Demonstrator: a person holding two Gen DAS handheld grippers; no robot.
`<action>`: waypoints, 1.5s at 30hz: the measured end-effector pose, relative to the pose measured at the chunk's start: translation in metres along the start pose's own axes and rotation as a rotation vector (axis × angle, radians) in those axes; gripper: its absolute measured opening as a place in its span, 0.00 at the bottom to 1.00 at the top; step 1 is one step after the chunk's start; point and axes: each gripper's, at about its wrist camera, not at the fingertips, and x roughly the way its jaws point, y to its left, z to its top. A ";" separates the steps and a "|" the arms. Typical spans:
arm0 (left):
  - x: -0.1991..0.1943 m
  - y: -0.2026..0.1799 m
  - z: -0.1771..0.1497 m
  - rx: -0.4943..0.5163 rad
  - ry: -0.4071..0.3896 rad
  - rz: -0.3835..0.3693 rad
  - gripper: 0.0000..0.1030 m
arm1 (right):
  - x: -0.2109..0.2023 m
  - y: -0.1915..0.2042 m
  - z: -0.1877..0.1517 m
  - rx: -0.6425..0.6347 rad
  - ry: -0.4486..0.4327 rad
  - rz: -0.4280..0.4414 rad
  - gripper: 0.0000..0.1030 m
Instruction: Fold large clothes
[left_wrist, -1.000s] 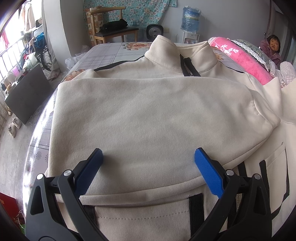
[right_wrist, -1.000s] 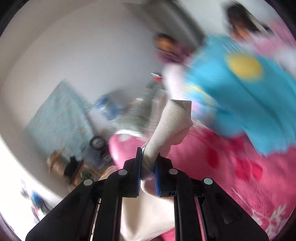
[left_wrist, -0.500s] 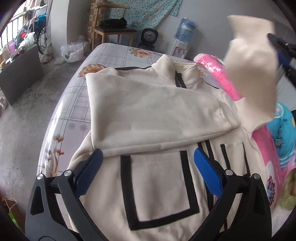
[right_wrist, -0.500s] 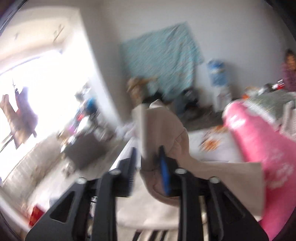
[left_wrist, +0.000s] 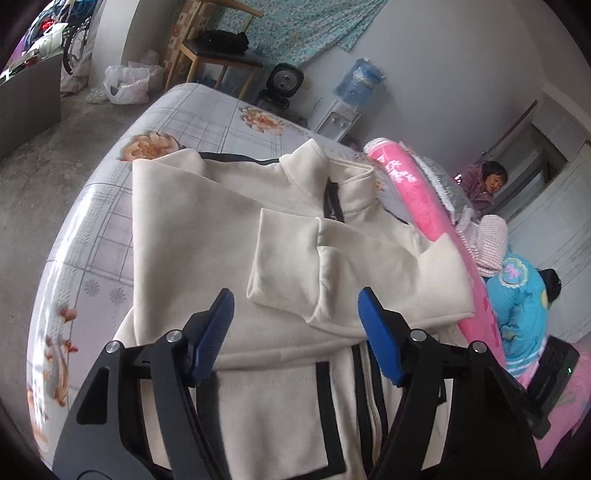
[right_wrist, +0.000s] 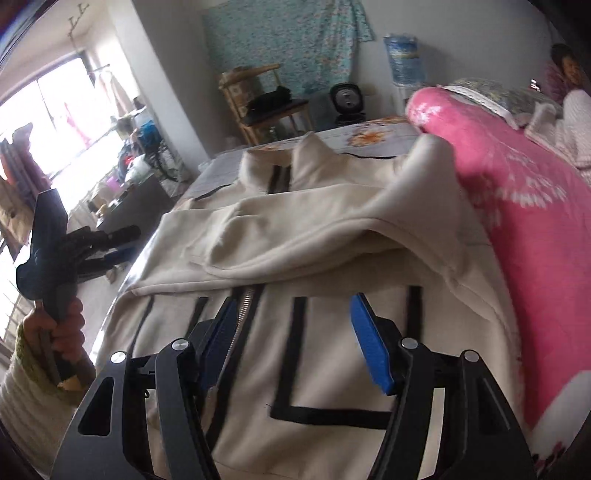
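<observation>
A cream zip jacket with black trim (left_wrist: 280, 398) lies front-up on the bed, collar at the far end. Both sleeves are folded across its chest; the right sleeve (left_wrist: 369, 269) lies on top with its cuff (left_wrist: 284, 258) toward the left. My left gripper (left_wrist: 295, 314) is open and empty, above the jacket's lower front. My right gripper (right_wrist: 291, 332) is open and empty, over the pocket area of the jacket (right_wrist: 332, 369), near the folded sleeve (right_wrist: 314, 236). The left gripper also shows in the right wrist view (right_wrist: 122, 242), held off the bed's left side.
The bed has a grey floral sheet (left_wrist: 92, 236). A rolled pink blanket (left_wrist: 424, 221) lies along the jacket's right side. A child in blue (left_wrist: 524, 314) and a seated person (left_wrist: 487, 181) are at the right. A chair (left_wrist: 218, 48), fan and water dispenser stand beyond.
My right gripper carried the right sleeve across the jacket, laid it on the chest and opened. My left gripper drew back and rose, still open.
</observation>
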 end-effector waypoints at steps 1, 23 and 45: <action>0.013 -0.001 0.006 -0.009 0.024 0.017 0.52 | 0.005 -0.011 0.001 0.018 -0.003 -0.023 0.60; -0.025 0.002 0.061 0.028 -0.109 0.090 0.00 | 0.022 -0.057 -0.015 0.108 0.016 -0.069 0.60; 0.094 -0.031 0.045 0.213 0.036 0.254 0.05 | 0.036 -0.060 -0.003 0.089 0.061 -0.177 0.69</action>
